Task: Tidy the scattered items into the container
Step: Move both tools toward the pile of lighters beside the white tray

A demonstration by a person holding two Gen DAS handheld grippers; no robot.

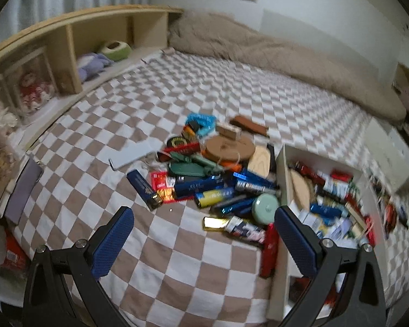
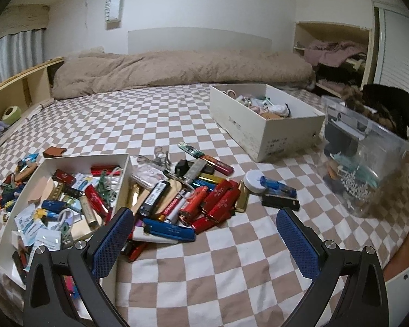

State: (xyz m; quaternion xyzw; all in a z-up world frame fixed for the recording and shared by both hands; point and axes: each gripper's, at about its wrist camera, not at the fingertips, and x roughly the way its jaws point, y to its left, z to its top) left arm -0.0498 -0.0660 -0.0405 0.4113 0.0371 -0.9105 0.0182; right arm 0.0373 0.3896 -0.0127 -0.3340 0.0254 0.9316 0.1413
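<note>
Currently, 2 hand-held grippers hover over a bed covered in a brown-and-white checked sheet (image 2: 231, 259). The left gripper (image 1: 204, 242) and the right gripper (image 2: 204, 242) both have their blue-padded fingers spread wide, holding nothing. A shallow white box (image 2: 124, 174), already partly filled with small packets and tubes, sits between 2 piles of clutter. In the left wrist view, a pile of blue lighters, a round green tin (image 1: 265, 207) and a flat wooden disc (image 1: 229, 148) lies just left of the box wall (image 1: 282, 182). In the right wrist view, red lighters (image 2: 218, 201), a blue lighter (image 2: 169, 230) and a white-lidded jar (image 2: 255, 181) lie just right of it.

A good pick likely starts at a pile's loose outer edge, such as the blue lighter nearest the right gripper, closing across its narrow width so neighbours stay put.
</note>
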